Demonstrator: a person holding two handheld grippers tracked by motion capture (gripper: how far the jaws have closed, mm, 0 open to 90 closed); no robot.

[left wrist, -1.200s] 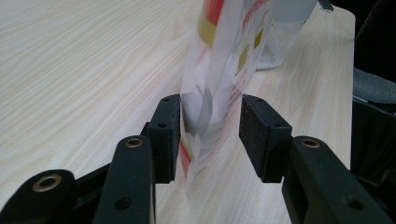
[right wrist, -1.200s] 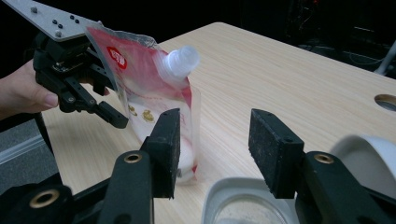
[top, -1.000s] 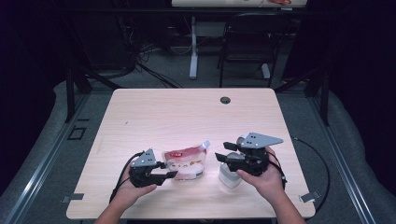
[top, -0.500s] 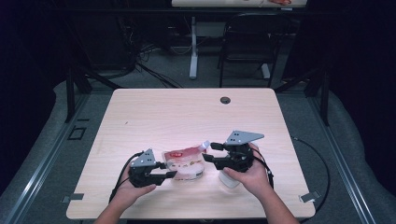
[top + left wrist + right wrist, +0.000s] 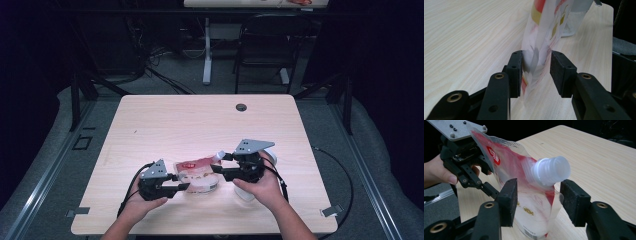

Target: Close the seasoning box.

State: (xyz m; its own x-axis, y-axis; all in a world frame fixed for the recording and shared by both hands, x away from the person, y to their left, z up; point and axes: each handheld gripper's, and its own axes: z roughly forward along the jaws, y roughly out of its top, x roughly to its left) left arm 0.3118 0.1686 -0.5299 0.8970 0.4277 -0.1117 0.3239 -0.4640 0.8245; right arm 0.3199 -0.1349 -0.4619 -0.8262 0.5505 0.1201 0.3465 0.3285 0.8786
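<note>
A spouted pouch (image 5: 531,202) lies at the table's (image 5: 200,120) near edge, its base between the half-open left gripper (image 5: 535,71), whose jaws have just been closing. The open right gripper (image 5: 537,202) straddles its cap (image 5: 551,171), untouched.

In the left gripper view the pouch (image 5: 544,37) is cut off by the top edge, and the clear container (image 5: 576,17) behind it is blurred and partly hidden. In the right gripper view the pouch's bottom runs off the lower edge; its small print is unreadable. From the high view, the right hand (image 5: 262,187) covers a white object (image 5: 245,194) near the tabletop's near edge.
</note>
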